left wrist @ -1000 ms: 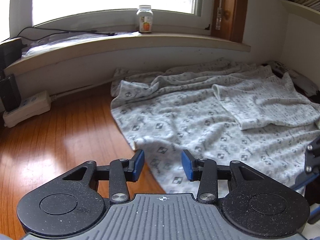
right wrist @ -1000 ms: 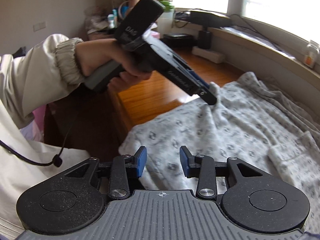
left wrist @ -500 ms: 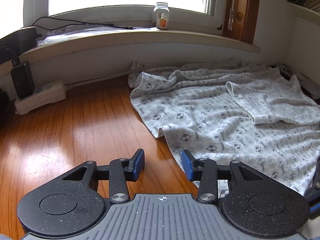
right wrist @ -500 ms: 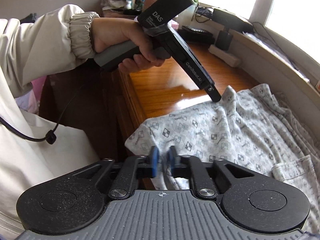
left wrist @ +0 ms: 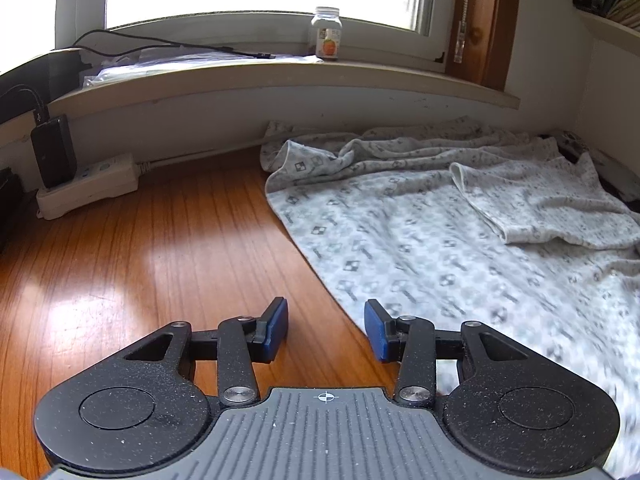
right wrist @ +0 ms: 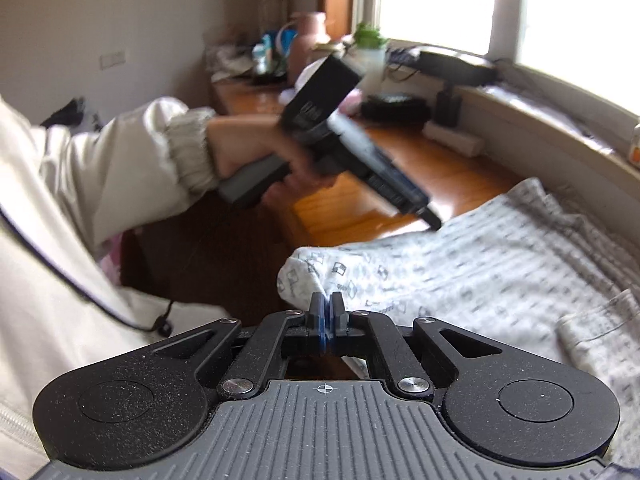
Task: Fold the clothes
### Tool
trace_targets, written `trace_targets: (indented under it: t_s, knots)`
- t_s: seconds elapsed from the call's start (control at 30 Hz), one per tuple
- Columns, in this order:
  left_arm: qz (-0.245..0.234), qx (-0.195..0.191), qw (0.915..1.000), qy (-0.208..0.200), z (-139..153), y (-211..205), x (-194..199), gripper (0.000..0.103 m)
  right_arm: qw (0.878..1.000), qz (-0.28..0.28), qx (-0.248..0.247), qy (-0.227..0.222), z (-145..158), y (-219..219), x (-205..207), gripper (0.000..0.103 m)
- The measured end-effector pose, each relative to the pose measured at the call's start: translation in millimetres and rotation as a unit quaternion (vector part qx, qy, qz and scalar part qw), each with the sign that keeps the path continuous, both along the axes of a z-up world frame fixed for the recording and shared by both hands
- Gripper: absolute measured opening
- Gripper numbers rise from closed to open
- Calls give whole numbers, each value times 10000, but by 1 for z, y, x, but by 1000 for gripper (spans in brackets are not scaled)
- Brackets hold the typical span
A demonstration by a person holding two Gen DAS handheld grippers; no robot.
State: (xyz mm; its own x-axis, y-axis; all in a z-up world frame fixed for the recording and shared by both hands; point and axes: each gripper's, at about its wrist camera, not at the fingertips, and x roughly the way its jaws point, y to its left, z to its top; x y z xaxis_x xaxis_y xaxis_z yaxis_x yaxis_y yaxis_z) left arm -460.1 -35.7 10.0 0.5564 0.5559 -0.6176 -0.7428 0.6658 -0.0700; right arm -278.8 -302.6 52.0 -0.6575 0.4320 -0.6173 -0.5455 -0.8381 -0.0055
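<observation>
Right wrist view: the right gripper (right wrist: pixel 326 316) is pressing its two blue pads together. The near corner of the patterned garment (right wrist: pixel 460 276) is lying directly ahead of the pads; whether a fold of cloth is pinched between them is not resolvable, because the pad faces are hiding the contact line. The black gripper body is blocking the lower part of the frame.

Left wrist view: the left gripper (left wrist: pixel 326 330) is hovering with its jaws apart. Bare wooden surface (left wrist: pixel 160 240) is showing between the blue pads, and nothing is being gripped. The right pad is sitting just beside the near hem of the garment (left wrist: pixel 420 240); whether it is touching is unclear. The cloth at the lower right is smearing with motion blur.

Further out, in the right wrist view, the person's left hand (right wrist: pixel 256 152) is gripping the left gripper's handle, emerging from a cream sleeve (right wrist: pixel 132 168). This area is blurred, and the printed lettering on the housing is unreadable.

The garment is spreading across the wooden surface toward the wall, with a folded-over panel on its far right side. Its right edge is running out of frame.

At the far end, a power strip (left wrist: pixel 88 188) is lying against the wall and a small jar (left wrist: pixel 327 32) is standing on the windowsill (left wrist: pixel 280 76). The window above is overexposed.
</observation>
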Motion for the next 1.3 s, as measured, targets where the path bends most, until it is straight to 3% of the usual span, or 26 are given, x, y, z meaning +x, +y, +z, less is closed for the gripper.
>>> trace_targets:
  t_s: [0.2,0.43,0.57,0.83,1.0,1.03,1.17,1.3]
  knots:
    - [49,-6,10000,8,0,6,6,46,9982,409,-249,-352,-18,-11,-15,7]
    - [-97,113,9999,-88,13,7,36,46,9994,-163,-31,-289,-10,-5,-4,23]
    - [-294,303,9990,-155,24,2,67,54,9983,-529,83,-250,-3,-1,12,23]
    - [-762,481,9958,-164,24,-10,117,53,9964,-780,158,-294,5,-5,34,24]
    - [-913,241,9951,-309,16,-4,144,53,9938,-1021,289,-320,5,-11,50,28]
    - [-965,163,9946,-338,15,-3,150,53,9920,-1174,324,-343,5,-13,62,32]
    - [-1227,-23,9920,-290,9,-4,182,54,9797,-1908,425,-438,6,-22,117,33]
    - [-1438,-88,9895,-142,3,-7,209,54,9486,-3085,418,-563,3,-36,200,33]
